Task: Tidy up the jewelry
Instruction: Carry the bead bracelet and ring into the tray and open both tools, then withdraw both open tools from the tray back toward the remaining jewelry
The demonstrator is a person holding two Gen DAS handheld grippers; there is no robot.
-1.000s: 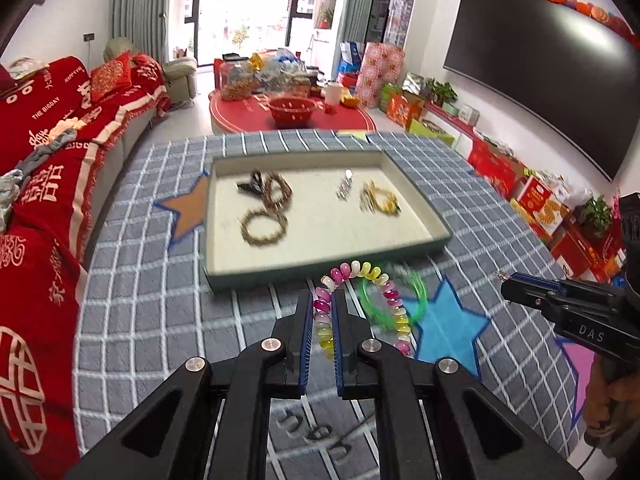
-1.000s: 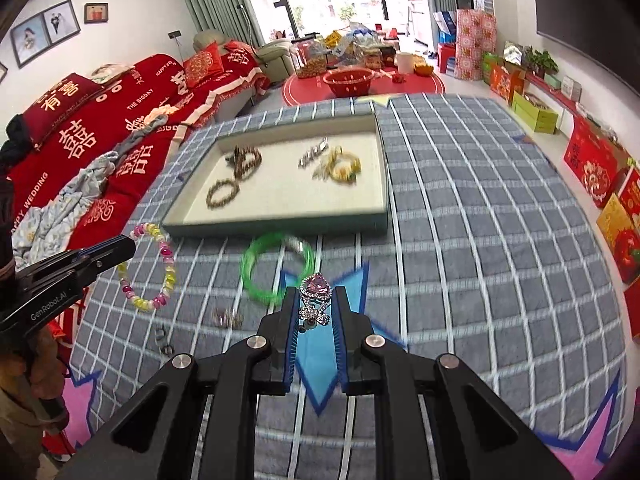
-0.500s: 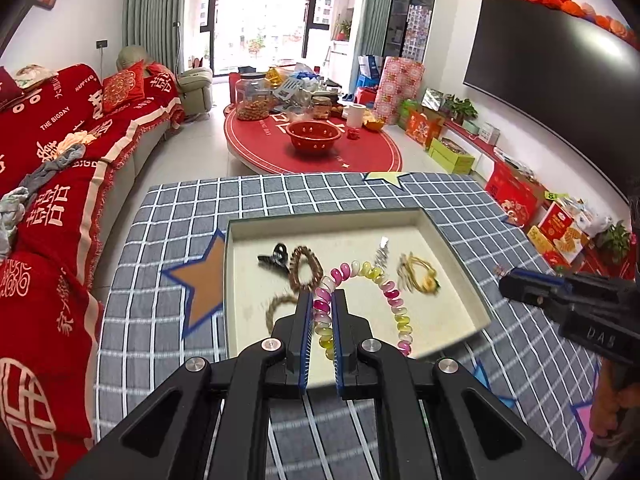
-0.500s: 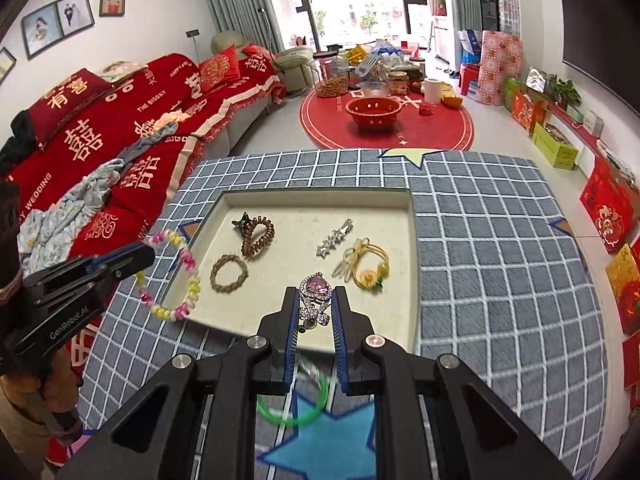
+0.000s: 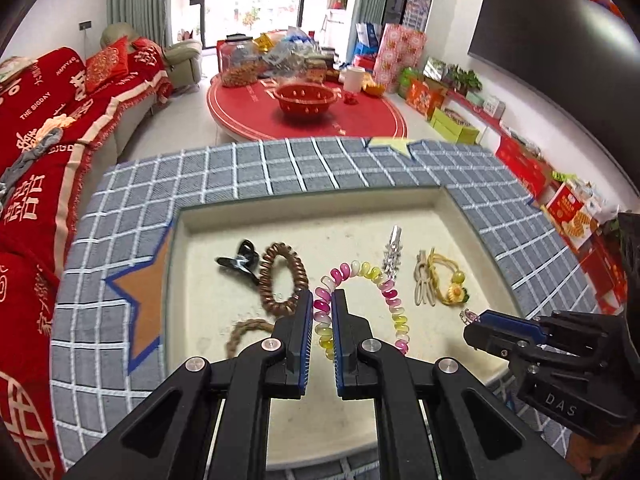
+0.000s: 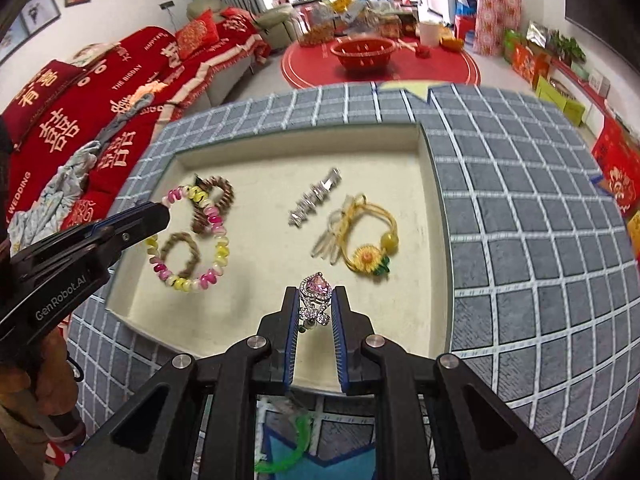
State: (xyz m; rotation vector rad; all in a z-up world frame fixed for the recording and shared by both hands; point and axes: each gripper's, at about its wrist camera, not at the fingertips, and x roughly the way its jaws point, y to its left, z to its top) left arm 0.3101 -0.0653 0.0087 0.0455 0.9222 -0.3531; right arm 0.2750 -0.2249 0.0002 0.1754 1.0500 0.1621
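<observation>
In the left view the left gripper point(image 5: 320, 308) pinches the spiral band point(image 5: 362, 280), dangling over the tray point(image 5: 304, 200) (floor directly below), while the right view shows the right gripper point(image 6: 316, 304) clamping the pink brooch point(image 6: 316, 294) above the tray's near edge.

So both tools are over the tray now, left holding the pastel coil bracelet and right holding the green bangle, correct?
Not quite: the right tool holds the pink-stone pendant, per the right wrist view. The green bangle lies outside the tray. The left tool does hold the coil bracelet.
</observation>
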